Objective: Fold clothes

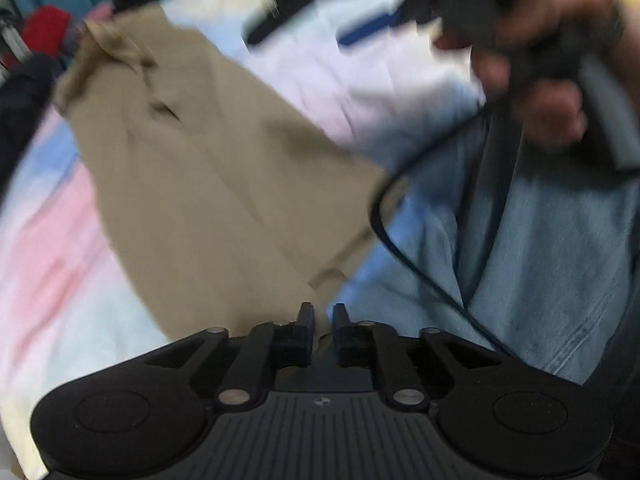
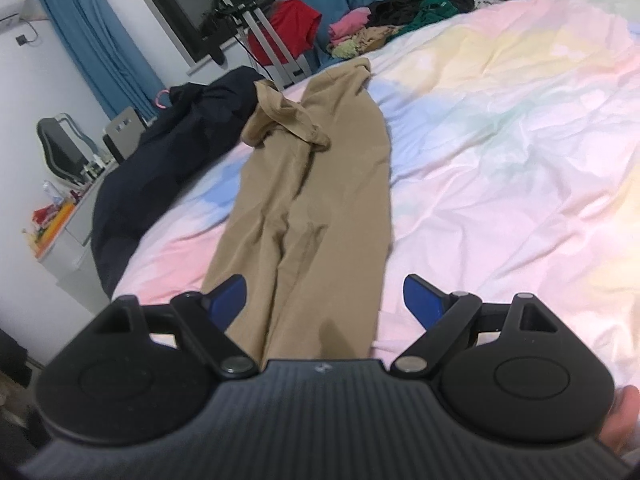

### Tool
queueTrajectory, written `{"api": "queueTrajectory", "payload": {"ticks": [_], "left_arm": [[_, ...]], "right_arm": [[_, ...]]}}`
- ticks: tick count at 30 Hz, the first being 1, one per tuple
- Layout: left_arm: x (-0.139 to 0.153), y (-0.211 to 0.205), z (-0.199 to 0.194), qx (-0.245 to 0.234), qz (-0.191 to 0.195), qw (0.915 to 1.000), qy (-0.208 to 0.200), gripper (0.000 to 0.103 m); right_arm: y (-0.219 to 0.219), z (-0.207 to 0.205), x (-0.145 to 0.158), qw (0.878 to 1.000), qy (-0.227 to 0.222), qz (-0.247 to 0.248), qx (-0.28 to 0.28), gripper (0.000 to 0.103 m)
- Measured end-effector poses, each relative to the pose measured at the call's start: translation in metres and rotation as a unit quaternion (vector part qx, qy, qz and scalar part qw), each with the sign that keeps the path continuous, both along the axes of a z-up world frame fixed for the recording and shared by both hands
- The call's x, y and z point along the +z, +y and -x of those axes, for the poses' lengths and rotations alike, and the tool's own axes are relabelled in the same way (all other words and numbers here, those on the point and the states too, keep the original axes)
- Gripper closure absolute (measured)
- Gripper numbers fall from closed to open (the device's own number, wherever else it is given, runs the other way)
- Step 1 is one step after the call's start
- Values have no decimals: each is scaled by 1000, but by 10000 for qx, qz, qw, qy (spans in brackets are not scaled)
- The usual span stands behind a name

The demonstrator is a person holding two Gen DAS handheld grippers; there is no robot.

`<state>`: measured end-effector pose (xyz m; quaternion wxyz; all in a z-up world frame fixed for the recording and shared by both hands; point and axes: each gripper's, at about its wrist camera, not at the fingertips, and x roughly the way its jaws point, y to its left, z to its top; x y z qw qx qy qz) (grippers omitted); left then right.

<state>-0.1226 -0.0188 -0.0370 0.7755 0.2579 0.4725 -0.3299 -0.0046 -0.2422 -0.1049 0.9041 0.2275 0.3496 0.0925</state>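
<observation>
Tan trousers [image 2: 312, 184] lie lengthwise on the pastel bedsheet [image 2: 500, 140], waistband rumpled at the far end. My right gripper [image 2: 325, 292] is open, its blue pads [image 2: 234, 290] straddling the near leg ends just above the cloth. The left wrist view is blurred by motion. There the tan trousers [image 1: 192, 168] are lifted at one end, and my left gripper [image 1: 322, 312] is shut on a corner of the tan cloth. A hand [image 1: 540, 80] holding the other gripper's handle shows at the upper right.
A dark navy garment [image 2: 160, 168] lies along the bed's left edge. A pile of mixed clothes [image 2: 384, 28] and a red garment on a rack [image 2: 288, 28] sit beyond the far end. A cluttered desk [image 2: 60, 220] stands to the left. A black cable [image 1: 400, 240] crosses light blue fabric [image 1: 552, 248].
</observation>
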Motion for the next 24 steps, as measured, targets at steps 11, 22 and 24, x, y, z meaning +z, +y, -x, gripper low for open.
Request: {"api": "queueTrajectory", "payload": {"ticks": [11,22,24], "left_arm": [[10,73,-59,1980,1376,9674,778,20],[-32,116,-102,3276,1969,9118,1497,14],[-30,116,-98,3170,2057,9127,1554,16]], "right_arm": [[-7,-19,-34,9920,1004,-708,275,28],[21,-28,-68,9712,2059,-772,917,48],[28,-28,-72,9657,2199,-803,1123,49]]}}
